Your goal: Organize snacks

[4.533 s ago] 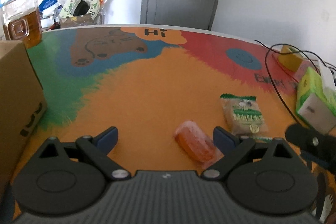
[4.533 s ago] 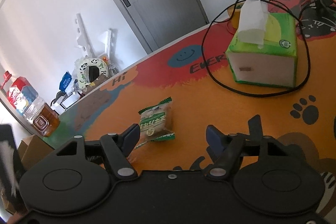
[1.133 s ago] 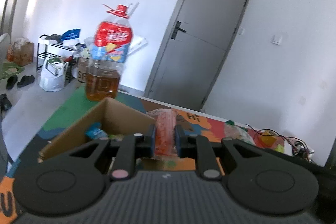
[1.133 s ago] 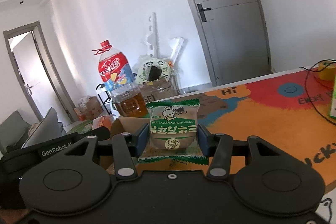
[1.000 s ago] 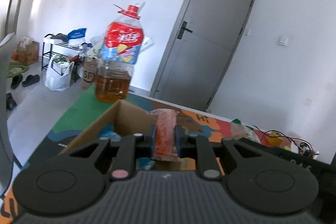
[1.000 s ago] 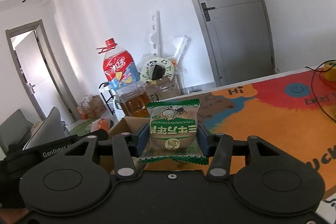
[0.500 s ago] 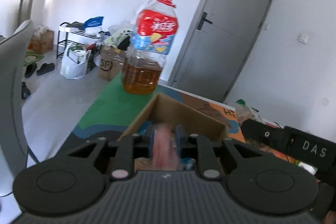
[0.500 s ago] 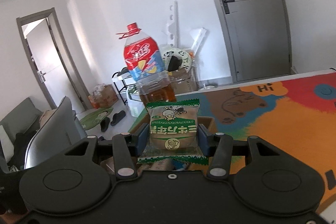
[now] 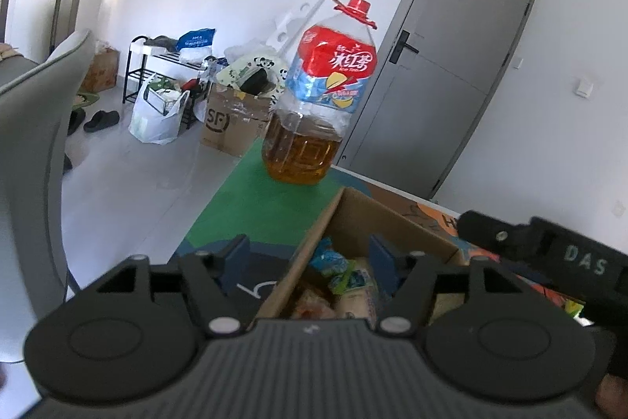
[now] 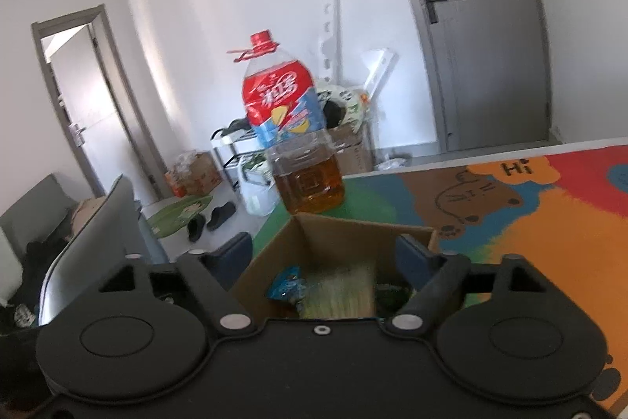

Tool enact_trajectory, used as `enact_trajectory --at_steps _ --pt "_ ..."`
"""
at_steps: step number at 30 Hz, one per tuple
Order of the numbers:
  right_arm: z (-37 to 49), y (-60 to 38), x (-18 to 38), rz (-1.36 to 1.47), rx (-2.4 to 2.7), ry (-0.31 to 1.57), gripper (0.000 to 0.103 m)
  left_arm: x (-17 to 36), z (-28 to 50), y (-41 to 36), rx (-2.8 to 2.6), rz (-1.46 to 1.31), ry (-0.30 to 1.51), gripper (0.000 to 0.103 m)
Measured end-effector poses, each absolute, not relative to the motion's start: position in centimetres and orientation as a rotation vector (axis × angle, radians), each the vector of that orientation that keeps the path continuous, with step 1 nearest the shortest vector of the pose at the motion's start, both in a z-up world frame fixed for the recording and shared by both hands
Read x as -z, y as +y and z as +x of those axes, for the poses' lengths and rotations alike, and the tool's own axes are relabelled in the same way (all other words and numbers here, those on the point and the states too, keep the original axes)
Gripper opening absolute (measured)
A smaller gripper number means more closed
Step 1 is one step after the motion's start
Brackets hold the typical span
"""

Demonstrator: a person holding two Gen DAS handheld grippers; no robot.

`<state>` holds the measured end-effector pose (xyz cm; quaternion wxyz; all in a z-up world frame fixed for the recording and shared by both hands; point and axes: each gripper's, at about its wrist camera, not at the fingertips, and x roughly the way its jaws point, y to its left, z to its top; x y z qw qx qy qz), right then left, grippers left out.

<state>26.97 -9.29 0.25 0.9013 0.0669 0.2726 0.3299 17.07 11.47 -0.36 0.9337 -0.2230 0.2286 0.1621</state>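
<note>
- The left gripper (image 9: pixel 310 256) hangs over the near corner of the cardboard box (image 9: pixel 369 218), its jaws spread wide with nothing between them; one blue pad sits outside the box wall, the other over the inside.
- The right gripper (image 10: pixel 324 256) is also splayed wide and empty, poised above the same box (image 10: pixel 345 230) from the other side.
- Inside the box lie the snacks (image 9: pixel 345 285): a crinkly blue-and-green wrapped packet on top, a pale cream packet beside it, and something orange-pink lower down (partly hidden by the gripper body).
- From the right wrist view, a green-and-tan packet (image 10: pixel 339 291) shows as a vertical smear, too blurred to read, just beside a blue wrapper (image 10: pixel 284 285) against the box's left wall.
- The box is plain brown, open-topped, and stands on the colourful cartoon table mat (image 10: pixel 549 214), over its green and blue patches.
- Just beyond the box stands a large clear bottle (image 9: pixel 314 112) with a red cap, red-and-blue label and amber liquid filling only its lower part.
- A grey door (image 9: pixel 443 65) is behind it.
</note>
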Motion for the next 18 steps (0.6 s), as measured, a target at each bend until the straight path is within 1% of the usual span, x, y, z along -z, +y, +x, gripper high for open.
enact_trajectory --at_steps 1,6,9,13,18 --pt "26.9 -9.4 -0.3 0.140 -0.678 0.568 0.081 0.4 17.0 11.5 -0.331 -0.458 0.469 0.070" --pt "26.0 -10.1 -0.4 0.128 -0.671 0.582 0.082 0.5 16.4 11.6 -0.341 -0.455 0.472 0.083" --pt "25.5 -10.8 -0.4 0.119 -0.669 0.591 0.083 0.6 16.1 11.3 -0.353 -0.449 0.485 0.087" --pt "25.0 -12.1 0.0 0.123 -0.653 0.609 0.083 0.6 15.4 10.7 -0.352 -0.442 0.495 0.090" --pt "24.3 -14.0 0.4 0.141 -0.617 0.626 0.089 0.5 14.7 9.6 -0.334 -0.416 0.505 0.095"
